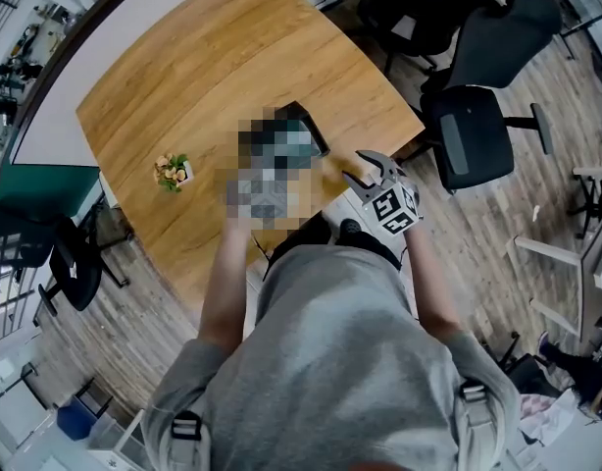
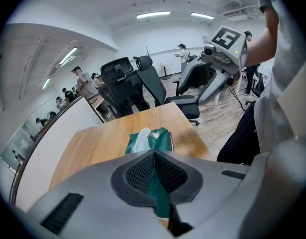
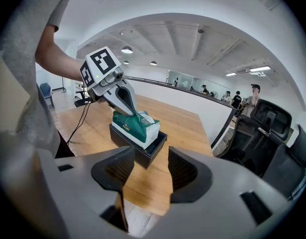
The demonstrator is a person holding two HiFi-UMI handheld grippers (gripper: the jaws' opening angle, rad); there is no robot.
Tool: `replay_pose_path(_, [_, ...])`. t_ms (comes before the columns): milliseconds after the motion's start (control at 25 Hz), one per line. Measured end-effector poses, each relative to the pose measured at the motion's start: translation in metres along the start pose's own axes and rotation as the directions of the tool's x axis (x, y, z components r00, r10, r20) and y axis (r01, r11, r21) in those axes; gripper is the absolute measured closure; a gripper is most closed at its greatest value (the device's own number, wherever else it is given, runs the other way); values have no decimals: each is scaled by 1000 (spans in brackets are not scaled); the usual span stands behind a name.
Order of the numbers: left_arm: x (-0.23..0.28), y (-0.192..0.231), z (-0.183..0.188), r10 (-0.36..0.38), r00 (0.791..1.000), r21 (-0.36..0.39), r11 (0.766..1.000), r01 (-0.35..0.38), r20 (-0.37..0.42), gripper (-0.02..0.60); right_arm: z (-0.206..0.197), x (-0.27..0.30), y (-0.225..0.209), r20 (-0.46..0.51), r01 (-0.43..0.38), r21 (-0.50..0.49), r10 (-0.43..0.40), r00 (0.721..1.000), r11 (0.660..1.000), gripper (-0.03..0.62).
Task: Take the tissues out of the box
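Clamping the green tissue pack (image 3: 137, 127), the left tongs (image 2: 154, 176) hold it tilted in the black box (image 3: 143, 152). The right tongs (image 3: 145, 171) gape empty at the box's four o'clock.

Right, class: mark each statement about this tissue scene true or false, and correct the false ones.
1. The left gripper is shut on the green tissue pack. True.
2. The right gripper grips the black box. False: its jaws stand apart with nothing between them.
3. The tissue pack lies flat on the table beside the box. False: it sits tilted in the box's opening, one end raised.
4. A small plant stands on the table. True.
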State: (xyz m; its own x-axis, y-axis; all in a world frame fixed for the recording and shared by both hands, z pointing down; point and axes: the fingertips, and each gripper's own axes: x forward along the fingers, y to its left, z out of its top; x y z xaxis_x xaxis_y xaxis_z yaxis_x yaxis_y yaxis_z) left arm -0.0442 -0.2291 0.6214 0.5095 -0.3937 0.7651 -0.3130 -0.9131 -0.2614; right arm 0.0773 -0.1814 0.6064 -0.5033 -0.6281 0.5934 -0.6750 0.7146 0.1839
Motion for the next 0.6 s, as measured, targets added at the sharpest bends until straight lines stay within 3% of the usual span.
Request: replay_pose_path(600, [-34, -28, 32, 80, 997, -2, 997, -80, -11, 561, -10, -43, 5, 44, -38, -51, 40, 998, 998, 379])
